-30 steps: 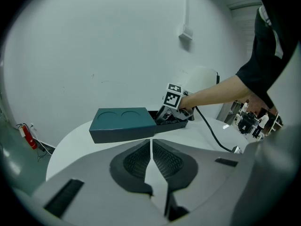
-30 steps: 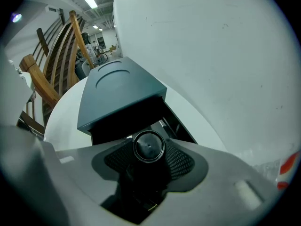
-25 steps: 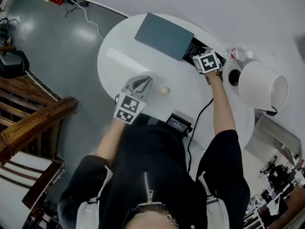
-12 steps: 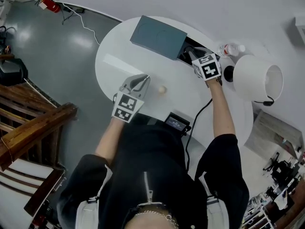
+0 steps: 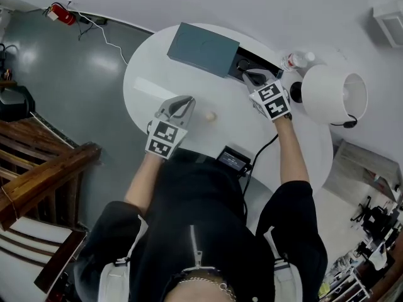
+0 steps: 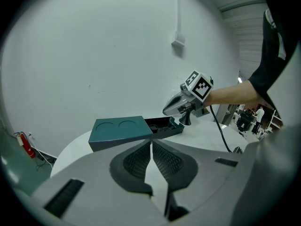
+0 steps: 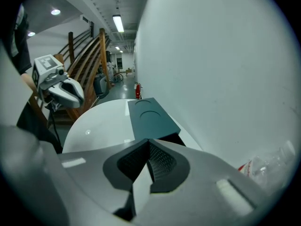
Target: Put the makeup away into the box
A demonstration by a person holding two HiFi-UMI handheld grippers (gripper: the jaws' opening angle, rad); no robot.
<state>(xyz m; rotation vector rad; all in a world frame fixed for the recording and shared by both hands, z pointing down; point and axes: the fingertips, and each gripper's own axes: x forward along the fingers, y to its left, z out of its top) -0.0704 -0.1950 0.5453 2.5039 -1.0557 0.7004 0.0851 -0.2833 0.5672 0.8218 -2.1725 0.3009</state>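
The teal box (image 5: 203,48) lies at the table's far side, its lid slid left so the dark tray (image 5: 257,61) shows at its right end. My right gripper (image 5: 247,76) hovers just in front of that open tray. Its jaws have just been closing and now stand shut with nothing between them. A small beige makeup ball (image 5: 210,116) rests on the white table (image 5: 151,74), just right of my left gripper (image 5: 187,99), which is shut and empty. In the left gripper view the box (image 6: 123,130) sits ahead, with the right gripper (image 6: 175,108) above its tray (image 6: 163,125).
A white lamp shade (image 5: 332,94) and a clear bottle (image 5: 296,60) stand right of the box. A black device (image 5: 235,160) with a cable sits at the table's near edge. Wooden stairs (image 5: 38,175) are at the left.
The right gripper has lifted out of the box's open tray and pulled back toward me, its jaws closing on nothing. The left gripper has stayed by the beige ball.
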